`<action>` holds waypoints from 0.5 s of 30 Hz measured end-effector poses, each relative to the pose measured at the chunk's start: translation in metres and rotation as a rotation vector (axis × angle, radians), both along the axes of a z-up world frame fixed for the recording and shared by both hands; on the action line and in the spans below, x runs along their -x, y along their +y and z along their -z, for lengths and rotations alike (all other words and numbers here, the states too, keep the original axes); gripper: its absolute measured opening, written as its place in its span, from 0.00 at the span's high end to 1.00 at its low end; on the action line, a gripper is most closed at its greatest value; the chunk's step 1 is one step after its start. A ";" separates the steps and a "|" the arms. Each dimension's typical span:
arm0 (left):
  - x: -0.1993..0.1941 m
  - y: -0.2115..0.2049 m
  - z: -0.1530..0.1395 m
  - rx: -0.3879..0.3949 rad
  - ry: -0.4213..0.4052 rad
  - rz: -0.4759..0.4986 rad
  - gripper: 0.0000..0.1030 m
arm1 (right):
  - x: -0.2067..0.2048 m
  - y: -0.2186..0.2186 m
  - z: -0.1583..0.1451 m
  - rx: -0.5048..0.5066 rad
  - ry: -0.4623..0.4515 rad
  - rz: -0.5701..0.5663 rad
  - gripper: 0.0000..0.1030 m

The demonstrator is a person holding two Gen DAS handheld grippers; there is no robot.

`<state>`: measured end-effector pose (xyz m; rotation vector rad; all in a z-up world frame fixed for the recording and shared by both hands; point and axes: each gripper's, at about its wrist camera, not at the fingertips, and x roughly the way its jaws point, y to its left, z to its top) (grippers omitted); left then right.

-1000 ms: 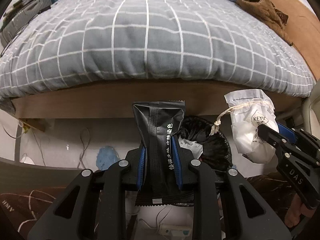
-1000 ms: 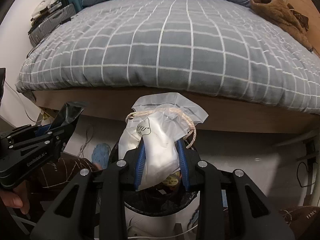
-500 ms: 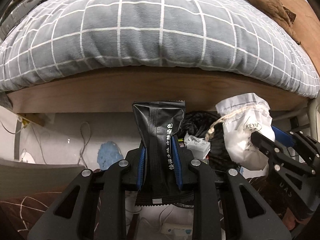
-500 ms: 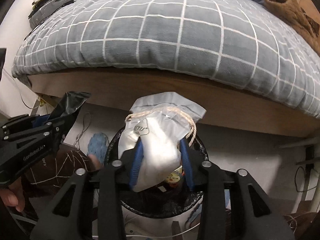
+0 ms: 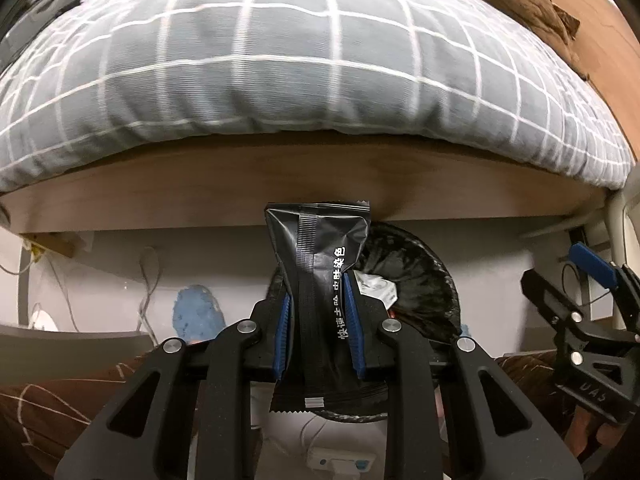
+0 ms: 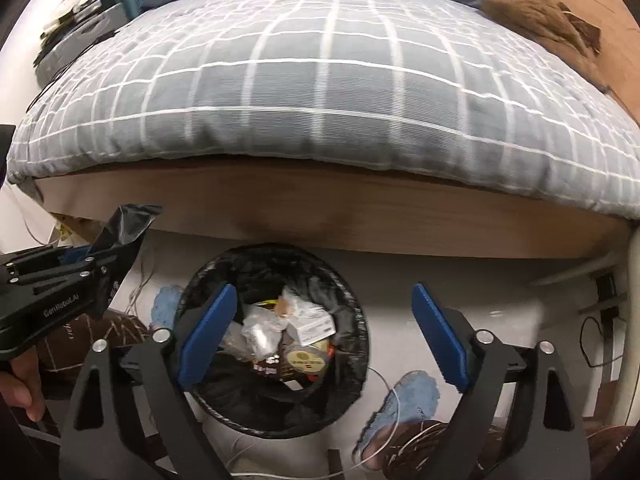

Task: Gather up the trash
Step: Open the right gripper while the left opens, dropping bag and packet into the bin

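Note:
A black snack wrapper (image 5: 320,264) stands upright between the pads of my left gripper (image 5: 317,292), which is shut on it. Behind it is the round bin (image 5: 424,276) with a black liner. In the right wrist view my right gripper (image 6: 324,292) hangs above the bin (image 6: 352,292); its jaws are opening wide and nothing is between them. Crumpled whitish trash (image 6: 260,332), a label and a round lid lie inside. The left gripper (image 6: 76,268) with the wrapper (image 6: 128,224) shows at the left. The right gripper (image 5: 592,280) shows at the right edge of the left wrist view.
A bed with a grey checked duvet (image 6: 320,92) and a wooden side rail (image 6: 320,216) overhangs the bin. A brown garment (image 6: 532,12) lies on it. Blue slippers (image 6: 408,396) (image 5: 196,312), cables and a power strip (image 5: 340,460) are on the floor.
The right gripper has opened and the white drawstring pouch it held is gone from its jaws. Both grippers have moved lower over the bin. The left still grips the wrapper.

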<state>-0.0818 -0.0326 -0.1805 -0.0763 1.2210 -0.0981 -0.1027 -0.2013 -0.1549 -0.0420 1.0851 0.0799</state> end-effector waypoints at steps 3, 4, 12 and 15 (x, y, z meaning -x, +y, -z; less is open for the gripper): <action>-0.001 -0.014 0.003 0.007 0.006 0.019 0.77 | 0.001 -0.014 0.000 0.003 -0.004 0.039 0.14; -0.001 -0.018 0.004 0.005 0.005 0.024 0.77 | 0.002 -0.019 0.000 0.002 -0.007 0.051 0.12; -0.001 -0.052 0.005 0.002 -0.003 0.058 0.77 | 0.004 -0.046 -0.005 0.014 -0.024 0.112 0.08; -0.001 -0.058 0.008 0.003 -0.001 0.070 0.76 | 0.005 -0.052 -0.007 0.014 -0.026 0.118 0.08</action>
